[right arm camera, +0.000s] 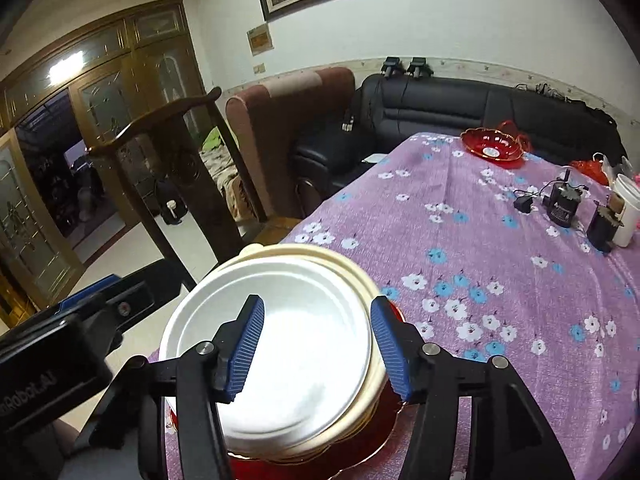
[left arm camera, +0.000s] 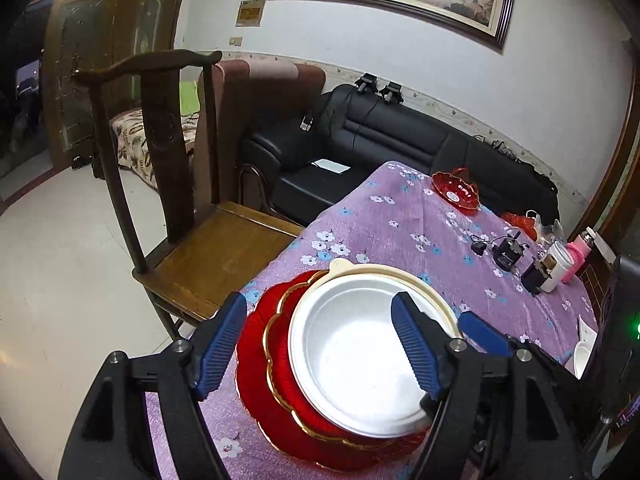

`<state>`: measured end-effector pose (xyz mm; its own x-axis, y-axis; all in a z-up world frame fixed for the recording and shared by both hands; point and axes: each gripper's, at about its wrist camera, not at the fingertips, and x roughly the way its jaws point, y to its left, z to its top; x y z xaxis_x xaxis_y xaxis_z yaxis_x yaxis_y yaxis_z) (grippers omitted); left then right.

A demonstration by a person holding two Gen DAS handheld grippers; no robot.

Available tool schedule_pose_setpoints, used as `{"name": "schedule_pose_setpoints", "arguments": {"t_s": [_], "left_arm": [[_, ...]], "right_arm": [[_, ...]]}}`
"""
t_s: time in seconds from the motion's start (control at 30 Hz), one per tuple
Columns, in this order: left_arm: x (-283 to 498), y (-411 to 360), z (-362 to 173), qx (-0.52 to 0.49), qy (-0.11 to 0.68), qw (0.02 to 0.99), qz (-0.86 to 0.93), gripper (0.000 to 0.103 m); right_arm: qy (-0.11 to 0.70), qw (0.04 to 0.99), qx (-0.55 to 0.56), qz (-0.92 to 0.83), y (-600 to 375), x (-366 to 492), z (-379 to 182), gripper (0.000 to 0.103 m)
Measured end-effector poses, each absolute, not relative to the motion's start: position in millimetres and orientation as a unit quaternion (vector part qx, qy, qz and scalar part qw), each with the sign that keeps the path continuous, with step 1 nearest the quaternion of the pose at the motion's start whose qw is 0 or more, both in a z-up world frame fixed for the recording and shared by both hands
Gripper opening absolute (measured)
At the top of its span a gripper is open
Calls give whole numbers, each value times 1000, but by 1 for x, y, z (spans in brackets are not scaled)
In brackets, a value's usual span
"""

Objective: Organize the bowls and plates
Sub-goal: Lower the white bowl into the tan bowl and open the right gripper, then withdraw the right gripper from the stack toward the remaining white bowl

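The white plate [left arm camera: 356, 356] is stacked on red plates [left arm camera: 256, 376], spanned by the left gripper [left arm camera: 320, 348], jaws parted, nothing gripped. The right gripper [right arm camera: 318, 348] is likewise released over the stack's rim.

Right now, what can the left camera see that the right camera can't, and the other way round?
Only the left wrist view shows the chair's wooden seat, the pink bottle and the wide red plates spreading out under the stack. Only the right wrist view shows the tall glass doors clearly. Both show the white plate on top of the stack, the red bowl far across the purple flowered tablecloth, and the black sofa. The left gripper and right gripper are both open.
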<state>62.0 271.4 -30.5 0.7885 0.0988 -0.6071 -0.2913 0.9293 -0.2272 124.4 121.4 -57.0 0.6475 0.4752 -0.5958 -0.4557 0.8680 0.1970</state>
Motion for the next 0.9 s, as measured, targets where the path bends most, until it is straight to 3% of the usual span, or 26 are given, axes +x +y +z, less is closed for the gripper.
{"name": "schedule_pose_setpoints", "arguments": {"t_s": [0.4,0.9], "left_arm": [[5,251,-16,-160,259,947,104,85],[-28,170,-30,-106,275,953,71,87]], "right_arm": [[295,924,62,235,66,84,-39,69],[282,940,63,182,-5,19,-57,75]]}}
